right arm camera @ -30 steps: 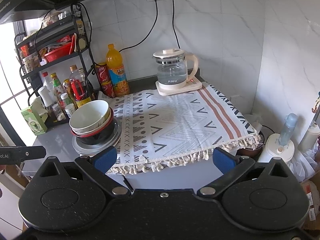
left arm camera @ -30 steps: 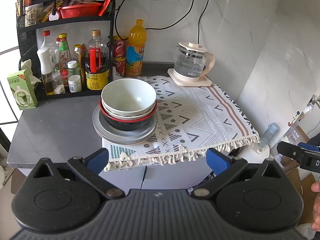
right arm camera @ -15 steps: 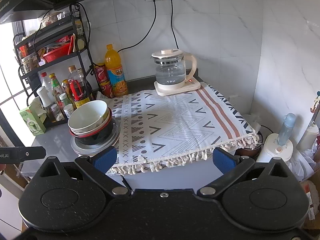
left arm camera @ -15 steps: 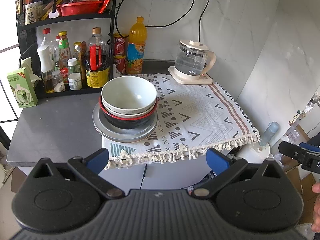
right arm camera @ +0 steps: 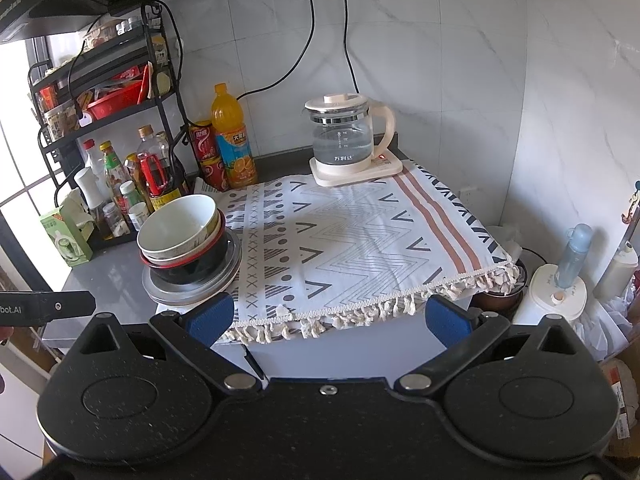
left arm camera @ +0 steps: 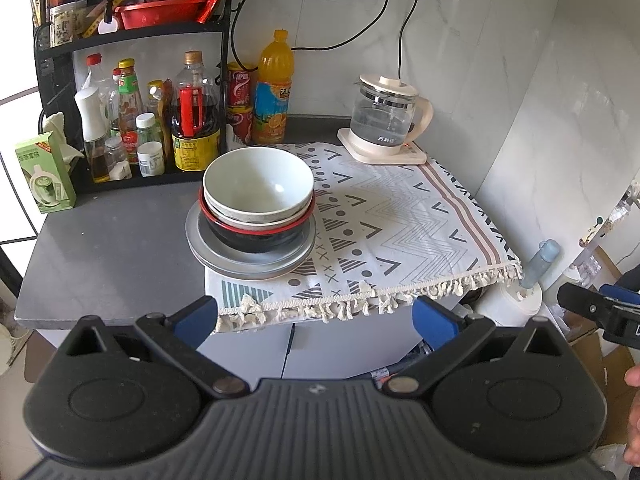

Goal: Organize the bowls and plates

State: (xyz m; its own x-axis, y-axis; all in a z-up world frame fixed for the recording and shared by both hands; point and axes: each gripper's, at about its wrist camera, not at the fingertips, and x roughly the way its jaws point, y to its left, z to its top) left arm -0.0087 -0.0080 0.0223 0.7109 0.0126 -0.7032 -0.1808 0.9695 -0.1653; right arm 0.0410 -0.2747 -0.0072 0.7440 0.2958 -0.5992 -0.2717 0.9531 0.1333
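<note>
Bowls [left arm camera: 258, 188] sit nested on grey plates [left arm camera: 248, 258], one stack at the bench's [left arm camera: 108, 248] left edge of the cloth [left arm camera: 400, 220], at 11 o'clock from our right gripper [right arm camera: 328, 316] and near 12 from our left gripper [left arm camera: 314, 314]; both sets of fingers are released, spread wide, grasping nothing, short of the bench; we judge this fits either a finished stack or a mixed pile awaiting sorting; the pictures don't settle which; any grasp would need a rim between the fingers.
</note>
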